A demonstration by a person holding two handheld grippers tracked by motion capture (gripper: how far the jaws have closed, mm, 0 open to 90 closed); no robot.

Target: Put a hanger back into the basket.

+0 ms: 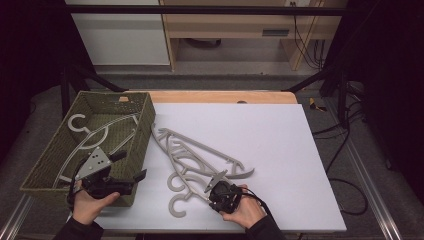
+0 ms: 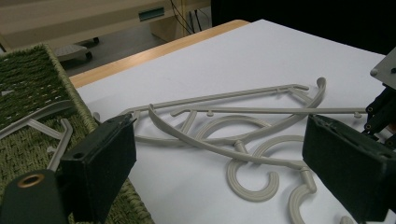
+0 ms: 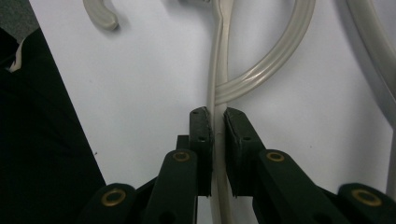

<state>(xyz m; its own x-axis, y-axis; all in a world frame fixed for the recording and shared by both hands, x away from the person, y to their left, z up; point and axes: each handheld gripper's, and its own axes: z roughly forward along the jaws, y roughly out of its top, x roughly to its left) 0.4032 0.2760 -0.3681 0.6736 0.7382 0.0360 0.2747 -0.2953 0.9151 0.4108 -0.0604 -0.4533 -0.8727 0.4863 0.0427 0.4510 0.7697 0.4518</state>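
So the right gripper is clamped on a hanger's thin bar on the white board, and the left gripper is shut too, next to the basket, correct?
Not quite. The right gripper is indeed clamped on a grey hanger on the white board, but the left gripper is open: the left gripper view shows its jaws wide apart with nothing between them, beside the woven basket.

Black fingers (image 3: 201, 135) with brass rivets, grey three-cornered plate (image 1: 95, 162), dark sleeves (image 1: 75, 231).

Hangers (image 1: 200, 155), basket (image 1: 47, 172) on white table (image 1: 280, 150)
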